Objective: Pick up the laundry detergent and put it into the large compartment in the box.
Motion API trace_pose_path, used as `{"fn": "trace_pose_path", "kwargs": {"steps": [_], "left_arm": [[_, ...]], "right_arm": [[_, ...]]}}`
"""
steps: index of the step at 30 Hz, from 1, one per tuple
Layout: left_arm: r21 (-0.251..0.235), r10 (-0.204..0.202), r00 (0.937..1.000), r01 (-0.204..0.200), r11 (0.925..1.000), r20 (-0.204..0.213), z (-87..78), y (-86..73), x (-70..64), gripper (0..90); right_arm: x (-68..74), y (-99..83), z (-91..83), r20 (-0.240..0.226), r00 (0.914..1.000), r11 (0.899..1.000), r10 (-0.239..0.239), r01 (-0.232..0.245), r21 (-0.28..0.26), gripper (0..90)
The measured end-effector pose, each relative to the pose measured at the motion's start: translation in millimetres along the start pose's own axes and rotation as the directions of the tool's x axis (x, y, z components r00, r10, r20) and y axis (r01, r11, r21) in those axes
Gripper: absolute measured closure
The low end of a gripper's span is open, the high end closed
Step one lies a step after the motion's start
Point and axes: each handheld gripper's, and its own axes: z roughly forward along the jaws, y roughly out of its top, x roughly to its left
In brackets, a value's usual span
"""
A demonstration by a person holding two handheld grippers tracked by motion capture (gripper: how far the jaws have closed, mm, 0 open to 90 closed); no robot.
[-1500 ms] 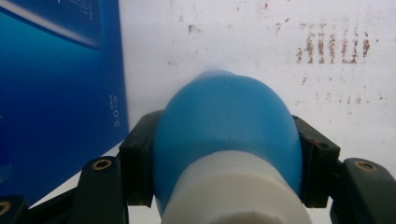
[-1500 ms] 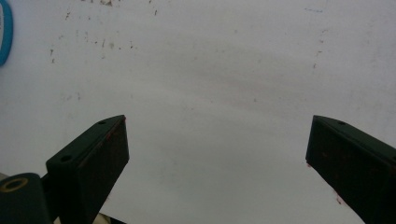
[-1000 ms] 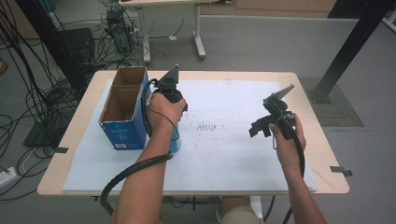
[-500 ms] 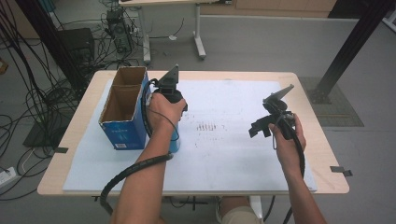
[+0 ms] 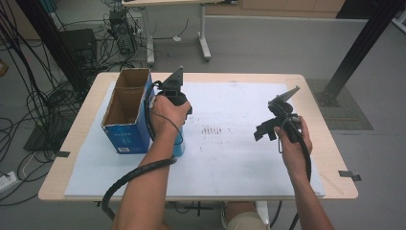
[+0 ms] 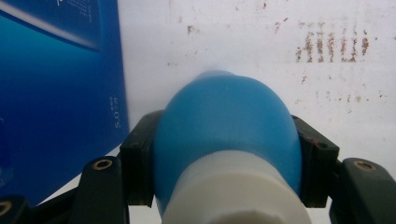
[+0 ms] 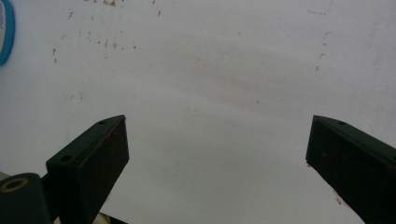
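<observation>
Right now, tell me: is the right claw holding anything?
No, the right claw is spread open over the bare white mat.

Bright, even overhead light, soft faint shadows; close-up gripper views slightly blurred.

- The cardboard box [image 5: 125,111] stands by the table's [image 5: 330,163] left edge, just beside the blue bottle [image 6: 224,126], walling that side.
- The middle, right edge and near edge lie open.
</observation>
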Motion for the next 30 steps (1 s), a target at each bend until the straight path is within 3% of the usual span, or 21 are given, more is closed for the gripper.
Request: {"fn": "trace_pose_path", "kwargs": {"steps": [30], "left_arm": [[0.002,0.011,0.9999,-0.011,0.9999,0.008,-0.4,-0.2,2.9,37.6]], "right_arm": [[2.5,0.7,1.5,0.001,1.0000,1.000,-0.002,0.002,0.003,5.8]]}}
